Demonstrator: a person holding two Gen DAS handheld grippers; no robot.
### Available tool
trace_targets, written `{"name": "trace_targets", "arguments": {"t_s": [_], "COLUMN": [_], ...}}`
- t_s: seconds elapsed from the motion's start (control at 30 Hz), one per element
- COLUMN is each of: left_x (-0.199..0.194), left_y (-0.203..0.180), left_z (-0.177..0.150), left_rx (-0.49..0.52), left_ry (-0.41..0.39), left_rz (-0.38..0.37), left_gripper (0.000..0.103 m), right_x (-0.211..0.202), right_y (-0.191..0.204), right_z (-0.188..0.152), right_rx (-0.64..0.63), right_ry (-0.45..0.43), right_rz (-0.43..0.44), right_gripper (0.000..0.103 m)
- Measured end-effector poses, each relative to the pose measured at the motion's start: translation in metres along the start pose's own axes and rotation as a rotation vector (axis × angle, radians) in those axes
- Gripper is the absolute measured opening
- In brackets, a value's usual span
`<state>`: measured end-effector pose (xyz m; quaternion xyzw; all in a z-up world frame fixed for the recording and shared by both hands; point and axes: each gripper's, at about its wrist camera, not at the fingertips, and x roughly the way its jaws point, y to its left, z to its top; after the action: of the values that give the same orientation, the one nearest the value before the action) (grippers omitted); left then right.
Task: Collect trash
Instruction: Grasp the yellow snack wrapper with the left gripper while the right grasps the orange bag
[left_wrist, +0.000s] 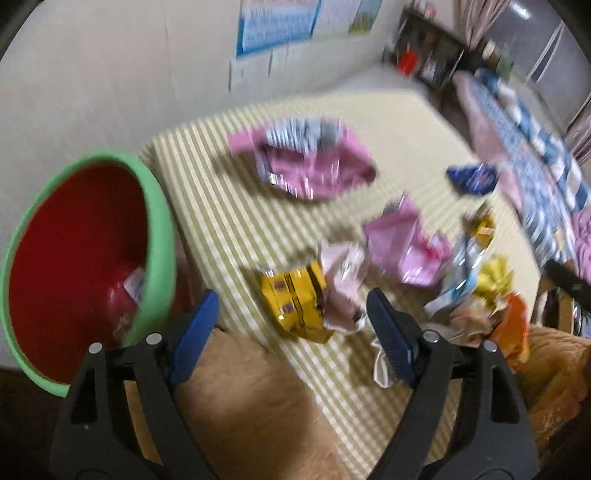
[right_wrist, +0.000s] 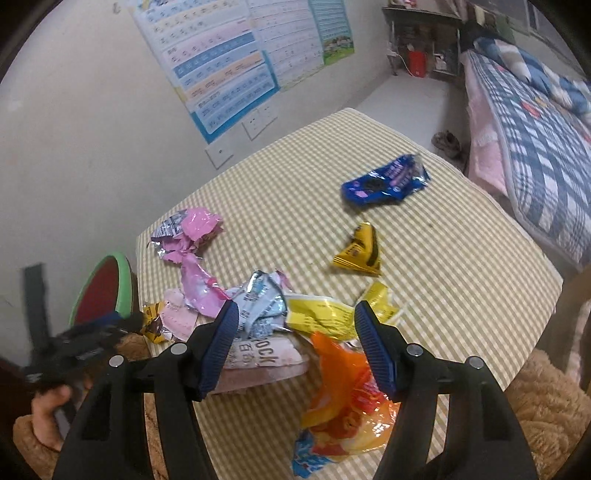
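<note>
Crumpled snack wrappers lie on a checked tablecloth (right_wrist: 443, 295). In the left wrist view, blurred, my left gripper (left_wrist: 291, 306) is open and empty above a yellow wrapper (left_wrist: 295, 299) and a pale pink one (left_wrist: 343, 288). A red bin with a green rim (left_wrist: 159, 236) stands at the table's left and holds some trash. My right gripper (right_wrist: 295, 314) is open and empty over a yellow wrapper (right_wrist: 321, 314), a silver-blue one (right_wrist: 262, 299) and an orange one (right_wrist: 347, 391). A blue wrapper (right_wrist: 384, 181), a small yellow one (right_wrist: 360, 251) and a pink one (right_wrist: 192, 232) lie farther off.
A wall with posters (right_wrist: 229, 62) rises behind the table. A bed with a blue plaid quilt (right_wrist: 535, 140) stands at the right, shelves (right_wrist: 421, 40) beyond it. My furry brown sleeve (left_wrist: 236, 398) lies at the table's near edge. The left gripper shows at the left of the right view (right_wrist: 85, 339).
</note>
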<state>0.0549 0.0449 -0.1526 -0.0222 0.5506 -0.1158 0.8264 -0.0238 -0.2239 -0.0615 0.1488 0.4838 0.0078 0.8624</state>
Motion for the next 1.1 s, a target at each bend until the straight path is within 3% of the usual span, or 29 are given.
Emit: {"name": "trace_targets", "arguments": {"t_s": [0.03,0.13,0.27,0.47,0.57,0.63,0.8,0.9,0.93,1.03,1.1], "left_x": [0.007,0.019,0.021,-0.003,-0.020,-0.026,-0.023,-0.020,-0.020,-0.023,-0.021], "left_y": [0.002,0.009,0.005,-0.003,-0.009,-0.011,-0.011,-0.014,-0.015,-0.018,-0.019], "left_z": [0.001,0.001,0.001,0.001,-0.001,0.000,0.003,0.004,0.003,0.001,0.001], "left_rx": [-0.007,-0.037,-0.020,-0.017,0.007,0.023,0.016,0.021,0.027,0.043,0.042], "left_ry": [0.025,0.064,0.054,-0.057,-0.135,-0.169,-0.179,-0.174,-0.175,-0.188,-0.186], "left_rz": [0.003,0.019,0.011,-0.001,0.015,0.025,0.032,0.025,0.024,0.025,0.027], "left_gripper": [0.076,0.046,0.028,0.025,0.025,0.025,0.025,0.025,0.025,0.025,0.025], "right_x": [-0.003,-0.004,-0.002,0.004,0.006,0.005,0.005,0.020,0.023,0.021,0.016], "right_y": [-0.005,-0.016,-0.028,-0.045,-0.054,-0.058,-0.063,-0.066,-0.066,-0.064,-0.060], "right_z": [-0.001,0.000,0.000,-0.007,-0.017,-0.028,-0.058,-0.068,-0.070,-0.066,-0.064], "right_rx": [0.015,0.072,0.123,0.177,0.223,0.243,0.291,0.326,0.344,0.347,0.321], "right_ry": [-0.001,0.002,0.024,0.075,0.113,0.136,0.198,0.271,0.280,0.257,0.236], "right_rz": [0.007,0.026,0.024,-0.050,-0.069,-0.082,-0.090,-0.039,-0.015,0.033,0.022], "right_gripper": [0.063,0.064,0.064,0.064,0.074,0.074,0.078,0.078,0.076,0.047,0.040]}}
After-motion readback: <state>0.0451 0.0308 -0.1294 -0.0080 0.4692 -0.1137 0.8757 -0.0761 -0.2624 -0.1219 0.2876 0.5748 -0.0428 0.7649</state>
